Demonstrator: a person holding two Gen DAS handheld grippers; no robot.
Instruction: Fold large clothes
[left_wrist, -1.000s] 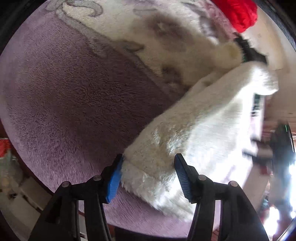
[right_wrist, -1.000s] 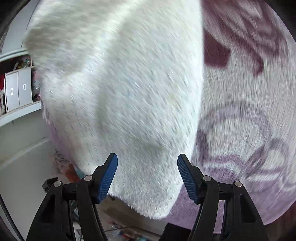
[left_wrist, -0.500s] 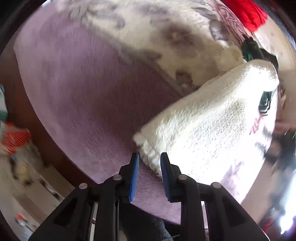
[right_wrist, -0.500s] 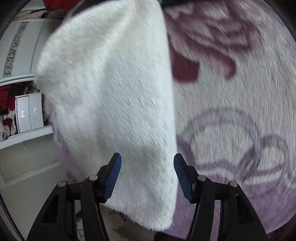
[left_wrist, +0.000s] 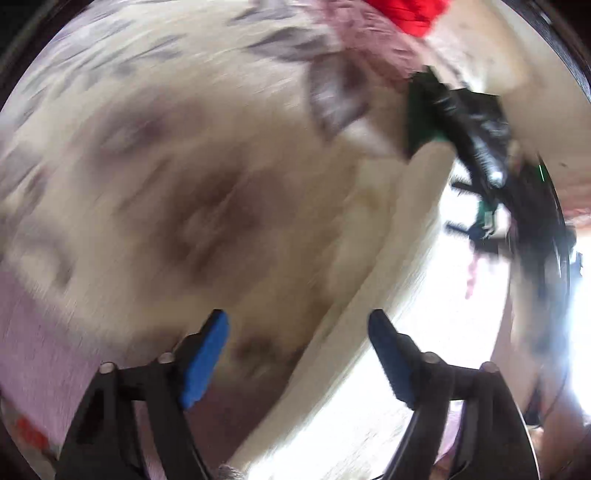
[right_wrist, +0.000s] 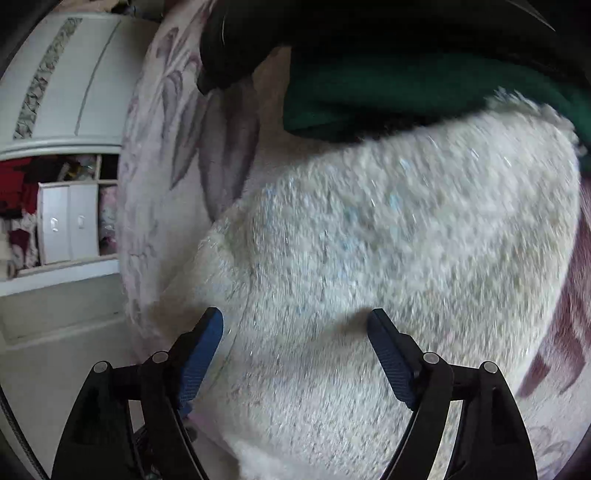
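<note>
A fluffy white garment (right_wrist: 388, 258) lies on a purple and cream flowered blanket (right_wrist: 162, 155). In the right wrist view it fills the middle, and my right gripper (right_wrist: 295, 350) is open with its blue pads on either side of the garment's near part. In the blurred left wrist view the garment (left_wrist: 399, 295) shows as a pale band running from lower middle to upper right. My left gripper (left_wrist: 297, 354) is open, and the garment's edge passes between its jaws.
A dark green garment (right_wrist: 406, 92) and a black one (right_wrist: 251, 48) lie just beyond the white one. A red item (left_wrist: 413, 14) sits at the far edge. White cupboards (right_wrist: 66, 221) stand left of the bed.
My left gripper, nearly shut half a second ago, has opened wide and swung fast over the blanket. The right gripper has moved so the white garment now lies flat by the green one.
</note>
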